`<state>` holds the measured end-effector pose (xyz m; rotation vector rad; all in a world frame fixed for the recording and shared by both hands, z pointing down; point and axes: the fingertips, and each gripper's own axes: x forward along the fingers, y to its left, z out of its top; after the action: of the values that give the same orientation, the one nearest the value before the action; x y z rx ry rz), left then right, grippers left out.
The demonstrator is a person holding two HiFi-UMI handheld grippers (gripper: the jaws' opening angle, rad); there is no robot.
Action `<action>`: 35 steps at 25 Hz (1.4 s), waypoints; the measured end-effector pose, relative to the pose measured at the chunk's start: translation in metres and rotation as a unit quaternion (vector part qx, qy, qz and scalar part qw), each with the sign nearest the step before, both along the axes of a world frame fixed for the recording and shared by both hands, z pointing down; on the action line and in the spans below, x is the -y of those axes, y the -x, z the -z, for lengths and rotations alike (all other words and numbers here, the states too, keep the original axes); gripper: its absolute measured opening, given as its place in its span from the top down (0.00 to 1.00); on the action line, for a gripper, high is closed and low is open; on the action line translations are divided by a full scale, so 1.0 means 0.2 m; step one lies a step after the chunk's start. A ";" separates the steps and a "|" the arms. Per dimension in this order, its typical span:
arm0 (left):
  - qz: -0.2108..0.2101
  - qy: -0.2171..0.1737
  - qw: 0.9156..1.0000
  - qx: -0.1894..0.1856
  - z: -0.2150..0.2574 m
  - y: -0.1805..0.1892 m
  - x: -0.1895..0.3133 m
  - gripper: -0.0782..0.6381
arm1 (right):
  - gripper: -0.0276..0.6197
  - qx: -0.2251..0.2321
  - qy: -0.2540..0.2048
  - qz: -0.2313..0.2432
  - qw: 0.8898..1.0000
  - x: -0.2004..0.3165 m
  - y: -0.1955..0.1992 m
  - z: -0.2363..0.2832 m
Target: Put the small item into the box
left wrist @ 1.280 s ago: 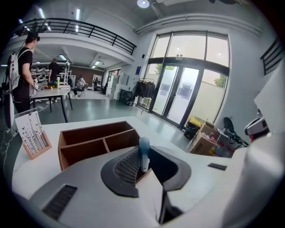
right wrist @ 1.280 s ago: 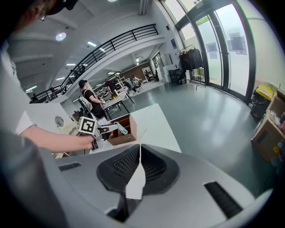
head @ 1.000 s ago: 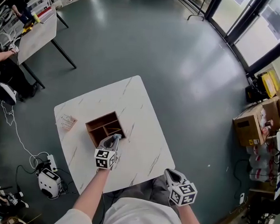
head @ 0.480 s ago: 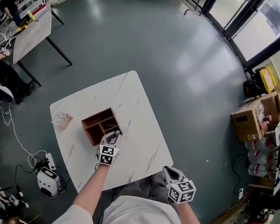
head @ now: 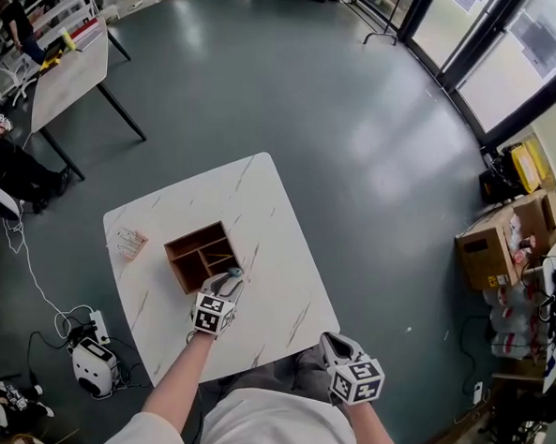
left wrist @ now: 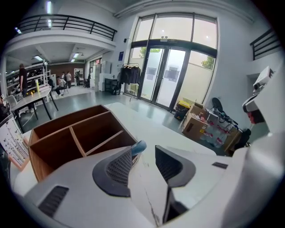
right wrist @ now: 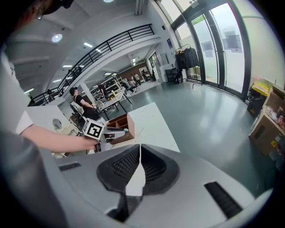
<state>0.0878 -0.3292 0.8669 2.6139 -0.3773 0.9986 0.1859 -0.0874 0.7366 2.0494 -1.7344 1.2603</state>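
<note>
The wooden box (head: 201, 254) with several compartments stands on the white marble table (head: 278, 216). My left gripper (head: 229, 279) hovers at the box's near right corner, and its jaws are opening. A small blue item (head: 236, 272) sits at the tip of the left jaw. In the left gripper view the item (left wrist: 139, 146) lies against that jaw's tip, with a gap to the other pad of the gripper (left wrist: 144, 154), beside the box (left wrist: 75, 133). My right gripper (head: 332, 344) is shut and holds nothing, off the table's near edge; its jaws (right wrist: 138, 167) meet.
A printed card (head: 129, 243) lies on the table left of the box. On the floor are a white device with cables (head: 95, 365) to the left and cardboard boxes (head: 491, 246) to the right. Another table (head: 71, 72) stands far left.
The left gripper's jaws have parted and the blue item now shows at their tip by the box's corner. The right gripper has hardly moved.
</note>
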 end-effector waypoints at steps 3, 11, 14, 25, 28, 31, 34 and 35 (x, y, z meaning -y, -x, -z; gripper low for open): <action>0.016 0.008 1.000 -0.005 0.03 0.04 0.00 0.67 | 0.91 -0.003 -0.008 -0.001 1.000 0.02 0.00 0.03; 0.040 0.036 0.998 -0.033 0.17 0.17 -0.08 0.72 | 0.91 -0.005 -0.029 -0.011 0.999 0.03 0.03 0.07; 0.051 0.040 0.996 -0.053 0.27 0.21 -0.10 0.77 | 0.91 -0.003 -0.036 -0.009 0.999 0.03 0.07 0.08; 0.107 0.085 0.984 -0.112 0.52 0.46 -0.13 0.86 | 0.92 -0.004 -0.054 0.029 0.998 0.09 0.21 0.10; 0.123 0.098 0.979 -0.130 0.58 0.54 -0.19 0.87 | 0.92 -0.009 -0.061 0.040 0.997 0.08 0.20 0.14; 0.133 0.098 0.975 -0.148 0.64 0.59 -0.27 0.87 | 0.91 -0.007 -0.073 0.042 0.996 0.04 0.18 0.16; 0.145 0.103 0.970 -0.164 0.69 0.65 -0.38 0.87 | 0.91 -0.002 -0.084 0.046 0.995 -0.02 0.18 0.20; 0.148 0.105 0.969 -0.169 0.70 0.67 -0.42 0.87 | 0.92 0.000 -0.087 0.049 0.995 -0.04 0.19 0.21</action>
<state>-0.0459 -0.2442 0.7263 2.3832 -0.5237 0.4563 0.1475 -0.0788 0.6946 2.0239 -1.9825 1.1159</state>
